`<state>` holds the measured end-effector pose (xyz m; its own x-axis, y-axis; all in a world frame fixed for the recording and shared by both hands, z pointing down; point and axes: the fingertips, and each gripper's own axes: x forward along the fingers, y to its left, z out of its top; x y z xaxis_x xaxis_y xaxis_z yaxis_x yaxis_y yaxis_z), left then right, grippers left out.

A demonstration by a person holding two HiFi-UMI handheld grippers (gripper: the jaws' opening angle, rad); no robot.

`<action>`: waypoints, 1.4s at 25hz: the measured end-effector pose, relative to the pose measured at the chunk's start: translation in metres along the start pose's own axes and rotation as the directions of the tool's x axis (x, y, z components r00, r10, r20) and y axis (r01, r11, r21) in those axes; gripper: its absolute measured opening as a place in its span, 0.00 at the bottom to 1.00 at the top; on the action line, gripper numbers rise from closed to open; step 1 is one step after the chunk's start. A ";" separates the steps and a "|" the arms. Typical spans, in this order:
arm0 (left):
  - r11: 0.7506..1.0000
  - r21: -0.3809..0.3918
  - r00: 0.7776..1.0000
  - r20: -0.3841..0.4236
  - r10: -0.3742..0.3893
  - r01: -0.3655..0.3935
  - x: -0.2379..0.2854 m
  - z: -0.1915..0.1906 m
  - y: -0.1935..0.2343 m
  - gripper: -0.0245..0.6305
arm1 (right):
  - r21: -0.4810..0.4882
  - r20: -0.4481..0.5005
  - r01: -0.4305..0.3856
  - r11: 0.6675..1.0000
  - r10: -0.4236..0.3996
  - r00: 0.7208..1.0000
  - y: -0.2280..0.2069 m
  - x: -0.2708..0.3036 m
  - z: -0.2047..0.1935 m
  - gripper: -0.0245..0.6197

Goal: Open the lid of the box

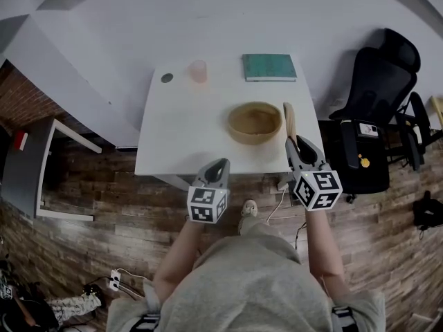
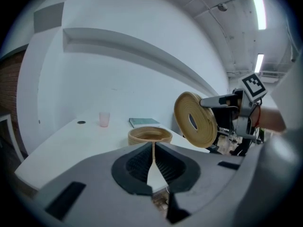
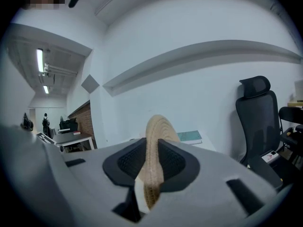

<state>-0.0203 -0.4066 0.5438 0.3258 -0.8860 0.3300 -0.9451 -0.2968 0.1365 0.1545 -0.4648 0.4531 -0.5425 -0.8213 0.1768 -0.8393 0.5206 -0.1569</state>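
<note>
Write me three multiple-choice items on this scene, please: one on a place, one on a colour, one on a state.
1. Where is the woven lid? A on the floor; B in the right gripper; C on the chair.
2. What colour is the cup on the table? A pink; B green; C black.
3. How is the left gripper? A wide open; B shut on the cup; C shut, empty.
Answers: 1 B, its jaws clamp the lid on edge, off the open box. 2 A, it shows pale pink. 3 C, its jaws meet with nothing between.
</note>
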 end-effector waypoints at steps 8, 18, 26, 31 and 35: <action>0.999 -0.038 0.999 0.041 -0.013 0.015 -0.060 -0.010 -0.026 0.06 | 0.032 0.031 -0.004 0.999 0.003 1.000 0.035 -0.068 -0.012 0.16; 0.997 -0.070 0.998 0.057 -0.011 0.015 -0.124 -0.031 -0.053 0.06 | 0.059 0.038 -0.042 0.997 0.040 0.998 0.073 -0.132 -0.034 0.16; 0.996 -0.082 0.997 0.073 -0.028 0.034 -0.163 -0.041 -0.079 0.06 | 0.068 0.065 -0.069 0.995 0.065 0.996 0.095 -0.171 -0.040 0.16; 0.995 -0.092 0.996 0.086 -0.017 0.025 -0.179 -0.044 -0.084 0.06 | 0.062 0.060 -0.087 0.994 0.083 0.995 0.104 -0.186 -0.045 0.16; 0.995 -0.104 0.997 0.079 -0.002 0.010 -0.184 -0.049 -0.081 0.06 | 0.060 0.047 -0.094 0.994 0.091 0.995 0.109 -0.188 -0.048 0.16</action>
<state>-0.0029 -0.2019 0.5182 0.3250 -0.9106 0.2554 -0.9343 -0.2672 0.2362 0.1633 -0.2424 0.4499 -0.6146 -0.7802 0.1161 -0.7807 0.5807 -0.2306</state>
